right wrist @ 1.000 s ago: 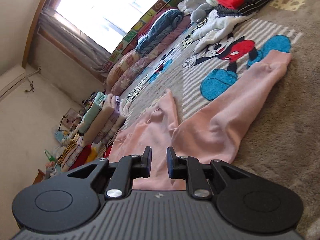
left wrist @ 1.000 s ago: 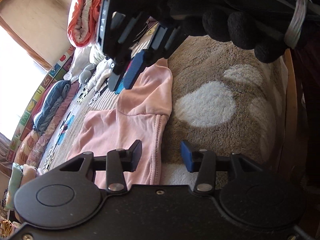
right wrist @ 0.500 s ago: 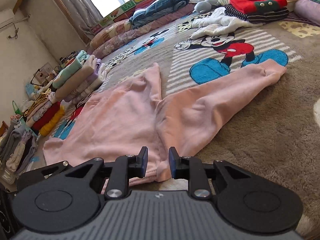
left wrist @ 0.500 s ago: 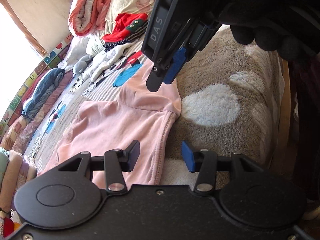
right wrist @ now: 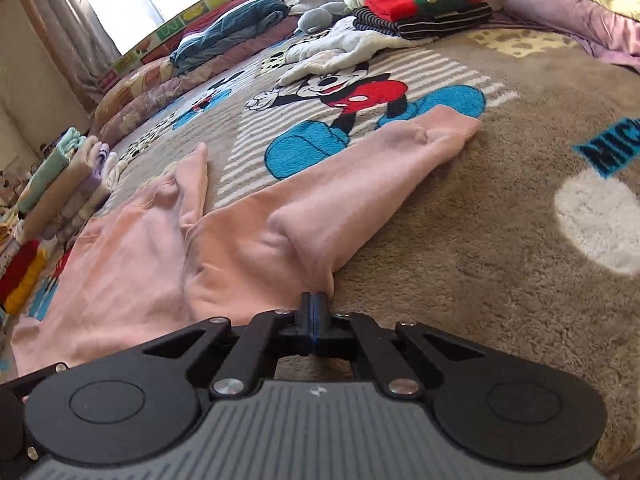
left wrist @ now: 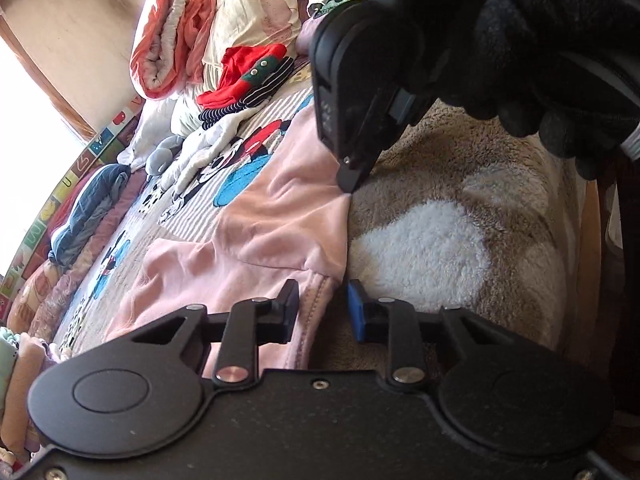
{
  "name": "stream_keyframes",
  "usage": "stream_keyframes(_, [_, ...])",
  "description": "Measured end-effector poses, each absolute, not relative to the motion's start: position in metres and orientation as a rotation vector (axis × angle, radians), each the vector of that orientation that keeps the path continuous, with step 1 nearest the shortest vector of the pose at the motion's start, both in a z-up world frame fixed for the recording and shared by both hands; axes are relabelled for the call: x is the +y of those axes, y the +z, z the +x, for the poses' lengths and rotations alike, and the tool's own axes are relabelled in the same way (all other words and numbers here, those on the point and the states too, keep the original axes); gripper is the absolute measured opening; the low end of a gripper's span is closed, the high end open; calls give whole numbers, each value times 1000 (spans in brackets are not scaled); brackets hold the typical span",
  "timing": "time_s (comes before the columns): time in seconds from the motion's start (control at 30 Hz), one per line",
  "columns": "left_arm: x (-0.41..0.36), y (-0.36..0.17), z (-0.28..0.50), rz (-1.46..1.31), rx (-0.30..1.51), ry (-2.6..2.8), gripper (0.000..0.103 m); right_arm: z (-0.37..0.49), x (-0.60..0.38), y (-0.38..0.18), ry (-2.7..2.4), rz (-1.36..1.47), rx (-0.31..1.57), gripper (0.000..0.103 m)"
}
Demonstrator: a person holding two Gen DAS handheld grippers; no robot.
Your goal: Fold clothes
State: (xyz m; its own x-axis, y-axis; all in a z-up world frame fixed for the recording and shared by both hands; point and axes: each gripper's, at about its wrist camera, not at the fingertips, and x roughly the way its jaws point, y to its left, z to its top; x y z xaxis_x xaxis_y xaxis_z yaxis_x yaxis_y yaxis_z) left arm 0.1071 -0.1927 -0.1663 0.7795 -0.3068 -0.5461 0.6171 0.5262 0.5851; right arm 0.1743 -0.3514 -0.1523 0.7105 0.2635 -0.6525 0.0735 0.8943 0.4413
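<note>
A pink garment [right wrist: 224, 248] with a long sleeve lies spread on a brown cartoon-print blanket [right wrist: 460, 240]. My right gripper [right wrist: 314, 300] is shut on the garment's near edge, pinching a fold of pink cloth. In the left wrist view the same garment [left wrist: 256, 232] lies ahead, and the right gripper [left wrist: 350, 184], held by a black-gloved hand [left wrist: 560, 60], pinches its edge near the brown fleece. My left gripper [left wrist: 322, 308] stands open with the garment's stitched hem lying between its fingers, one pad over the cloth and the blue pad [left wrist: 356, 312] over the blanket.
Folded red and striped clothes [right wrist: 424, 4] and a white garment [right wrist: 344, 48] lie at the far side. A row of folded clothes [right wrist: 60, 184] lines the left. Pillows and a blue bundle [right wrist: 228, 24] sit by the window. A rolled orange quilt [left wrist: 172, 28] leans at the back.
The right gripper has come down to the garment's edge and shut on it. The left gripper has stayed open over the hem, shifting slightly closer.
</note>
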Motion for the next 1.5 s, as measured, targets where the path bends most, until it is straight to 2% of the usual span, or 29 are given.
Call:
stream_keyframes(0.1, [-195, -168, 103, 863, 400, -564, 20, 162, -361, -147, 94, 510, 749, 0])
stream_keyframes(0.17, [-195, -169, 102, 868, 398, -560, 20, 154, -367, -145, 99, 604, 734, 10])
stream_keyframes(0.2, [-196, -169, 102, 869, 398, -558, 20, 152, -369, -145, 102, 641, 731, 11])
stream_keyframes(0.27, [-197, -170, 101, 871, 397, -555, 20, 155, -364, -144, 111, 664, 738, 49])
stream_keyframes(0.33, [-197, -171, 102, 875, 394, -551, 20, 165, -354, -143, 112, 662, 747, 54])
stream_keyframes(0.43, [-198, -172, 101, 887, 390, -551, 19, 185, -340, -148, 103, 635, 782, 55])
stream_keyframes(0.5, [-198, -173, 100, 894, 390, -549, 19, 189, -331, -148, 85, 560, 788, 38])
stream_keyframes(0.57, [-198, -173, 100, 894, 393, -547, 19, 190, -330, -149, 77, 520, 791, 10])
stream_keyframes(0.67, [-196, -170, 103, 869, 410, -554, 19, 176, -346, -155, 65, 538, 765, 1])
stream_keyframes(0.9, [-195, -170, 101, 871, 420, -558, 19, 165, -366, -156, 30, 665, 723, 3])
stream_keyframes(1.1, [-196, -170, 99, 868, 426, -561, 17, 161, -380, -149, 22, 735, 649, 27])
stream_keyframes(1.13, [-196, -171, 98, 869, 426, -561, 17, 161, -383, -147, 15, 745, 637, 40])
stream_keyframes(1.17, [-196, -171, 98, 871, 425, -561, 17, 164, -389, -147, 3, 776, 629, 48])
stream_keyframes(1.33, [-196, -171, 100, 862, 430, -564, 17, 191, -410, -158, -43, 886, 617, 46])
stream_keyframes(1.4, [-195, -170, 100, 857, 433, -566, 17, 204, -410, -160, -49, 842, 626, 31])
stream_keyframes(1.43, [-194, -170, 101, 853, 434, -567, 16, 209, -409, -159, -47, 780, 628, 17])
stream_keyframes(1.5, [-194, -169, 102, 847, 437, -569, 16, 212, -415, -158, -31, 774, 612, 14])
